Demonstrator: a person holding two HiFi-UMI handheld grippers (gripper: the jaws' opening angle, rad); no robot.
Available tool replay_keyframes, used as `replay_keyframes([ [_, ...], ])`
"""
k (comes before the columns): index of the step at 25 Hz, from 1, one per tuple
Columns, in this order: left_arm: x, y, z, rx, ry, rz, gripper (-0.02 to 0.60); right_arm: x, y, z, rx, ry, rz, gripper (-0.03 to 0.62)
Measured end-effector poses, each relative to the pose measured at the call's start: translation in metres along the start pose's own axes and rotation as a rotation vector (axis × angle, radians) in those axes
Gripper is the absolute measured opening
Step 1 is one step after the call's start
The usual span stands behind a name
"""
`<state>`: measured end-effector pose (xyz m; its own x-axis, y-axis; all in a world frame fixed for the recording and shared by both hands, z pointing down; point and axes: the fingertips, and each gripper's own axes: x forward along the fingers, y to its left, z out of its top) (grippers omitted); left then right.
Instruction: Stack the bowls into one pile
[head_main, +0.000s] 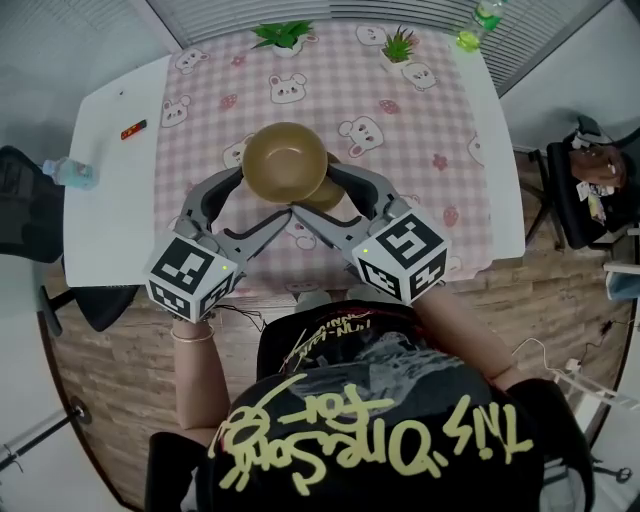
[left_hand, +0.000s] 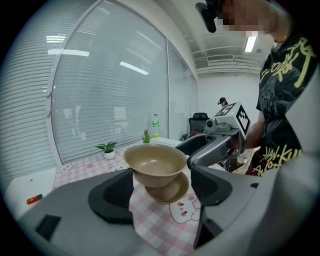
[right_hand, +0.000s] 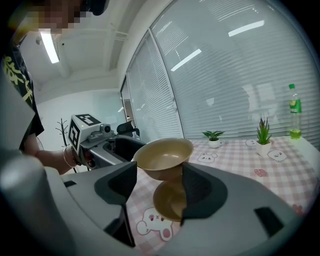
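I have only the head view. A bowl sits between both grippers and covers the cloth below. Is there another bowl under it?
Observer: Yes. The left gripper view shows a lower bowl on the cloth, under the top bowl.
Operator: Are they nested already?
Observer: No. In the right gripper view the top rim stands well above the lower rim.
Operator: Who holds the top bowl?
Observer: Both. In its own view, each gripper's jaws press the bowl's sides: left gripper, right gripper.

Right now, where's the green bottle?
In the head view the bottle stands at the far right corner of the table, just right of the spiky plant. The right gripper view shows it at the right edge, beside that plant.
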<state>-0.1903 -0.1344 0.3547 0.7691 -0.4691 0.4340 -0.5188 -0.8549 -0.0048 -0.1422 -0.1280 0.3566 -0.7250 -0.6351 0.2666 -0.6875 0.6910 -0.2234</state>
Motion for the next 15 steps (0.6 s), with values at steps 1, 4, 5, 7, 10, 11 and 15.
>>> replay_keyframes([
  [1, 0.002, -0.002, 0.000, -0.003, 0.003, 0.004, 0.360, -0.002, -0.001, -0.002, 0.000, 0.003, 0.004, 0.287],
  [4, 0.006, -0.009, -0.001, -0.007, 0.009, 0.016, 0.360, -0.008, -0.004, -0.005, 0.003, 0.008, 0.015, 0.287],
  [5, 0.007, -0.010, 0.000, -0.008, 0.009, 0.020, 0.360, -0.010, -0.005, -0.006, 0.004, 0.009, 0.018, 0.287],
  [7, 0.009, -0.014, -0.001, -0.011, 0.009, 0.026, 0.360, -0.013, -0.007, -0.008, 0.003, 0.012, 0.027, 0.287],
  [10, 0.014, -0.020, -0.003, -0.029, 0.009, 0.036, 0.360, -0.018, -0.010, -0.013, 0.003, 0.022, 0.041, 0.287],
  [11, 0.015, -0.021, -0.004, -0.035, 0.011, 0.039, 0.360, -0.019, -0.011, -0.014, 0.002, 0.026, 0.044, 0.287],
  [15, 0.018, -0.023, -0.008, -0.052, 0.016, 0.047, 0.360, -0.019, -0.013, -0.018, 0.012, 0.043, 0.057, 0.287],
])
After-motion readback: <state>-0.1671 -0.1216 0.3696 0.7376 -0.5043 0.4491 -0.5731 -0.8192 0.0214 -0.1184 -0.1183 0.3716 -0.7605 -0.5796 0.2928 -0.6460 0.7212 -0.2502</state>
